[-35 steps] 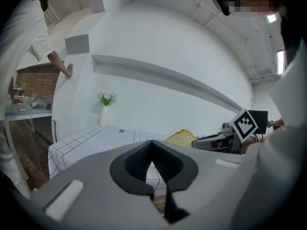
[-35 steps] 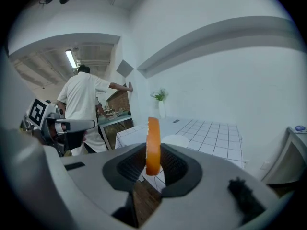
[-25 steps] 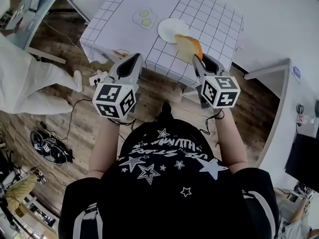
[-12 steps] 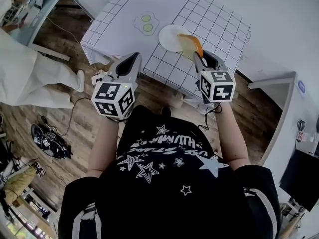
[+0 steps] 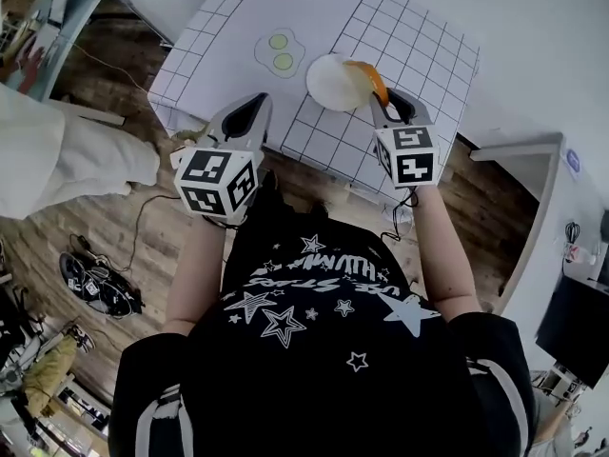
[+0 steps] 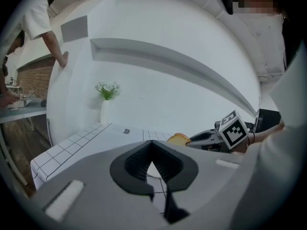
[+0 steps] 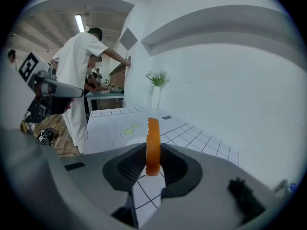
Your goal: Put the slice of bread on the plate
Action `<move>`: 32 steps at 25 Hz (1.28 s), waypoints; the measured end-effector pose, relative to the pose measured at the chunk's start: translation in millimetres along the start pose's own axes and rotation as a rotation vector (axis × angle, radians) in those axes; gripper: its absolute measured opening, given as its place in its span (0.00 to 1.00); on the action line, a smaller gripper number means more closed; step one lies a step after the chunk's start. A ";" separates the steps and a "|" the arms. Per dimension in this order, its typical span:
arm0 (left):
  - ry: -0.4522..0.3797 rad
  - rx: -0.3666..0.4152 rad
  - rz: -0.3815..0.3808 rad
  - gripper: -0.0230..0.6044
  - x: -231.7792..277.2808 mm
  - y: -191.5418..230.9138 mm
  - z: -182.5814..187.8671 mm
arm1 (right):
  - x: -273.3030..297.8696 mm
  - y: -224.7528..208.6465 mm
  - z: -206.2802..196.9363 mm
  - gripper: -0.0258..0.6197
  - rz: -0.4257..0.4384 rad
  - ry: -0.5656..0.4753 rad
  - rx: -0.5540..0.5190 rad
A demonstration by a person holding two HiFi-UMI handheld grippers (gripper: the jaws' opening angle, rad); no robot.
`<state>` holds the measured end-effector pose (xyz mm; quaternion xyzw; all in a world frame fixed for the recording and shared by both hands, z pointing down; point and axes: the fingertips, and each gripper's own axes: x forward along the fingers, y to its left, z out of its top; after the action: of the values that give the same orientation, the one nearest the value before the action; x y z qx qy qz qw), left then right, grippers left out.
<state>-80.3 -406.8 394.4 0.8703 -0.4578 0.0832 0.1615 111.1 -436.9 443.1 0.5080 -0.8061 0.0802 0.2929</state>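
Head view, right gripper [image 5: 379,95]: fingers clamped on the slice of bread [image 5: 367,74], which I hold at the right rim of the white plate [image 5: 328,82], not lying on it.
Head view, left gripper [image 5: 250,114]: at the near edge of the gridded desk [image 5: 423,41], left of the plate.
Head view, far left of plate: flat fried-egg piece [image 5: 279,49].
Left gripper view: fingers [image 6: 144,152] together at the tips, nothing between them; the slice [image 6: 178,138] shows to the right, clear of the desk.
Right gripper view: slice [image 7: 153,145] upright and edge-on between the fingers [image 7: 130,166]; vase [image 7: 156,96] at the far wall.
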 end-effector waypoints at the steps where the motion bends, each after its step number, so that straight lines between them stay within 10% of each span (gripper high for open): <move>1: 0.001 0.007 -0.015 0.05 5.2 4.5 3.4 | 4.3 -0.3 2.1 0.19 -0.011 0.008 -0.011; 18: 0.049 0.030 -0.236 0.05 77.2 69.2 31.5 | 62.8 25.7 16.1 0.19 -0.109 0.177 -0.476; 32: 0.130 0.026 -0.390 0.05 96.0 84.2 15.0 | 75.2 75.5 -16.2 0.19 -0.019 0.272 -0.547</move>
<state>-95.3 -530.6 425.8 0.9373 -0.2680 0.1120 0.1925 28.6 -452.5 510.6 0.4022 -0.7464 -0.0752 0.5248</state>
